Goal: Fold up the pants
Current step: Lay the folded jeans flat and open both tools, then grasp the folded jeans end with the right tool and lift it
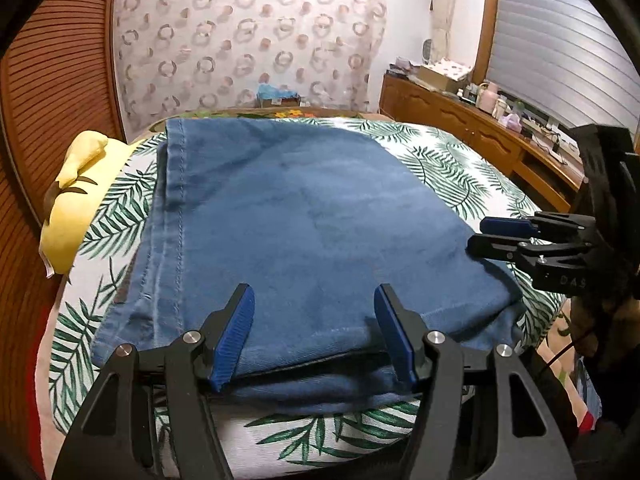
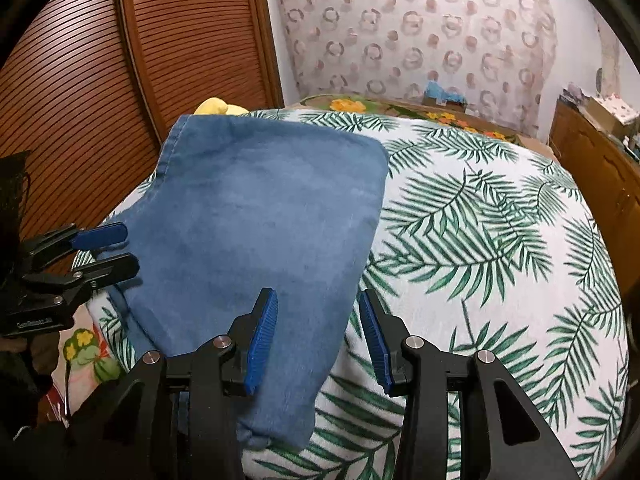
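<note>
Folded blue pants (image 1: 304,216) lie flat on a bed with a white, green-leaf cover (image 1: 448,160). My left gripper (image 1: 314,300) hangs over the pants' near edge. It is open, and the cloth lies loose below its blue pads. In the same view my right gripper (image 1: 480,236) hovers at the pants' right edge with its jaws apart. In the right wrist view the pants (image 2: 256,216) fill the left half. My right gripper (image 2: 318,300) is open over their right edge, and nothing is pinched. The left gripper (image 2: 128,250) shows at the left, also open.
A yellow plush pillow (image 1: 76,200) lies at the bed's left side by a slatted wooden door (image 2: 160,40). A wooden dresser (image 1: 460,116) with clutter runs along the right wall. The leaf cover (image 2: 500,240) stretches to the right of the pants.
</note>
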`<state>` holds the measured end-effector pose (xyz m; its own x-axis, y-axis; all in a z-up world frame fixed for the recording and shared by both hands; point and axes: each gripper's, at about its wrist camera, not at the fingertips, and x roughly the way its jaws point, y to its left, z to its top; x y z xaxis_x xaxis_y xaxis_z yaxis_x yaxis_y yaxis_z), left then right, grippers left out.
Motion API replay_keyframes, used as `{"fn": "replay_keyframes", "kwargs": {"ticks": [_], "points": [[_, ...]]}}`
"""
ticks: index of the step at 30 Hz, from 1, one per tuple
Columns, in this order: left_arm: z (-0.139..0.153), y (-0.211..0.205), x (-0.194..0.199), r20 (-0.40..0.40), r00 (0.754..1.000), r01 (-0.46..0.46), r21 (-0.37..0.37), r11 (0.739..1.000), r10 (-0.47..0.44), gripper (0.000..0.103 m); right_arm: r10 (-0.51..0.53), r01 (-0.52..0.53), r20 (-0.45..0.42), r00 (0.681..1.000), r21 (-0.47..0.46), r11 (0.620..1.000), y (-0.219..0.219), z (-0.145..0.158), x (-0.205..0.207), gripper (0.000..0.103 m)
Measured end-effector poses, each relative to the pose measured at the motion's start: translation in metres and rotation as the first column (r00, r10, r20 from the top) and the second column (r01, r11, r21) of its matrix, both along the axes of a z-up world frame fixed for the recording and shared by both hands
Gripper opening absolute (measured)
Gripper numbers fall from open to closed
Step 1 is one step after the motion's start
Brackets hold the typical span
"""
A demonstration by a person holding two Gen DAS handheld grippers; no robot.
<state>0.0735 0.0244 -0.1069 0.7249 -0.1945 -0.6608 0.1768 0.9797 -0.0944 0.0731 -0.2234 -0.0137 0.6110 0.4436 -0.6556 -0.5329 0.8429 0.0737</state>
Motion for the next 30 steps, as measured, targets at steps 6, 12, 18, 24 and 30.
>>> {"fn": "replay_keyframes", "kwargs": {"ticks": [6, 12, 18, 24, 30], "points": [[-0.009, -0.004, 0.001, -0.023, 1.000, 0.001, 0.018, 1.000, -0.001, 0.063, -0.001, 0.001, -0.021, 1.000, 0.008, 1.000, -0.002, -0.002, -0.004, 0.044], [-0.017, -0.005, 0.000, -0.026, 1.000, 0.007, 0.043, 0.999, -0.006, 0.063, 0.006, -0.006, -0.046, 0.999, 0.008, 1.000, -0.001, -0.005, -0.011, 0.044], [-0.018, -0.005, 0.001, -0.029, 1.000, 0.010, 0.042, 0.999, -0.008, 0.063, 0.004, -0.004, -0.080, 0.997, 0.003, 1.000, -0.001, -0.010, -0.016, 0.044], [-0.020, -0.006, 0.001, -0.027, 1.000, 0.015, 0.049, 0.999, -0.014, 0.063, 0.008, -0.005, -0.116, 0.993, 0.026, 1.000, 0.001, -0.014, -0.012, 0.044], [-0.016, -0.008, -0.004, -0.043, 0.999, 0.020, 0.032, 0.999, -0.018, 0.063, 0.044, -0.032, -0.144, 0.989, 0.084, 0.996, 0.001, -0.019, -0.004, 0.034]]}}
